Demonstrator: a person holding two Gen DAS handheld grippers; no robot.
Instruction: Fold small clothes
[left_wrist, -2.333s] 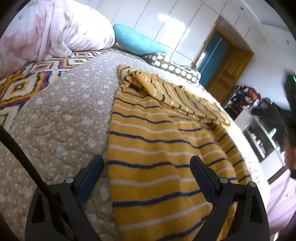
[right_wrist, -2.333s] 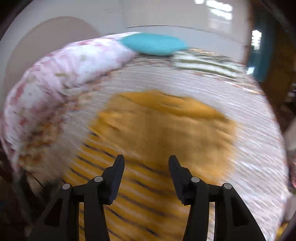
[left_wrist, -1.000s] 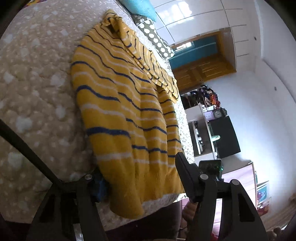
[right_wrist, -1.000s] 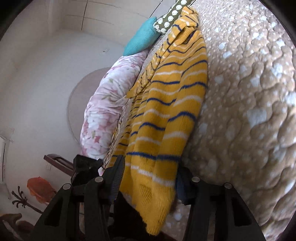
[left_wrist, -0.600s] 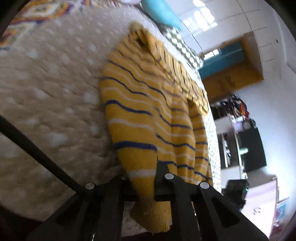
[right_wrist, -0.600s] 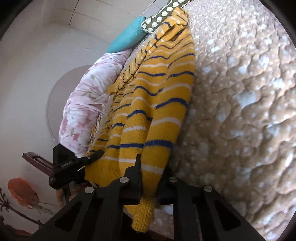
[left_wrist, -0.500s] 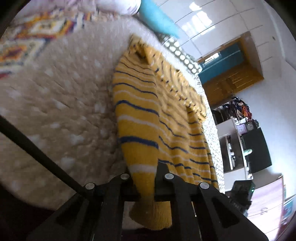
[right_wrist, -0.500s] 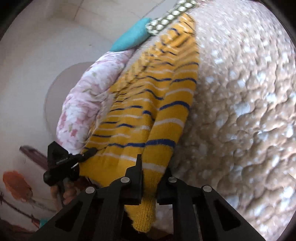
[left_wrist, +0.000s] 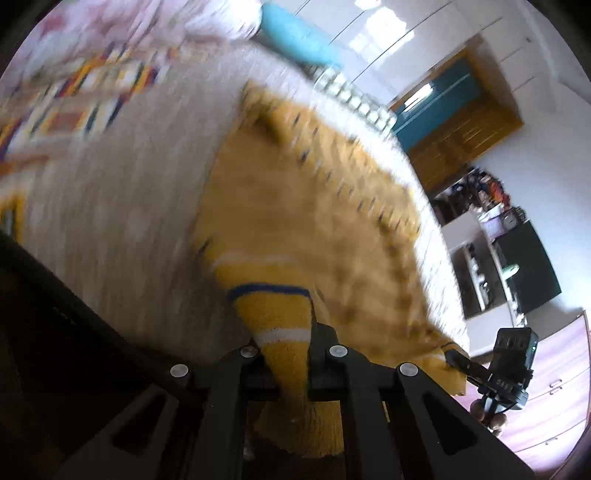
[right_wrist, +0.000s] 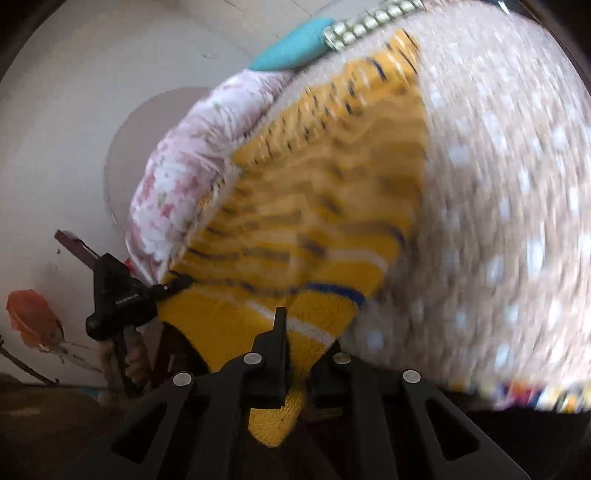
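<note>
A yellow sweater with navy and white stripes (left_wrist: 295, 206) lies on the beige dotted bedspread (left_wrist: 122, 192). My left gripper (left_wrist: 284, 347) is shut on the sweater's bottom hem at its left corner and holds it lifted off the bed. My right gripper (right_wrist: 299, 343) is shut on the hem at the right corner of the sweater (right_wrist: 314, 206), also lifted. Each gripper shows in the other's view, the right gripper (left_wrist: 454, 358) at the far hem corner, the left gripper (right_wrist: 166, 291) likewise. Both views are motion-blurred.
A pink floral duvet (right_wrist: 192, 147), a teal pillow (left_wrist: 291, 37) and a dotted pillow (left_wrist: 354, 99) lie at the head of the bed. A patterned blanket (left_wrist: 74, 92) lies on the left. A wooden door (left_wrist: 461, 125) and shelves (left_wrist: 491, 258) stand beyond the bed.
Both grippers closed on the sweater's bottom hem corners and have lifted the hem, moving it toward the collar end; the cloth near the hem now rises off the bed.
</note>
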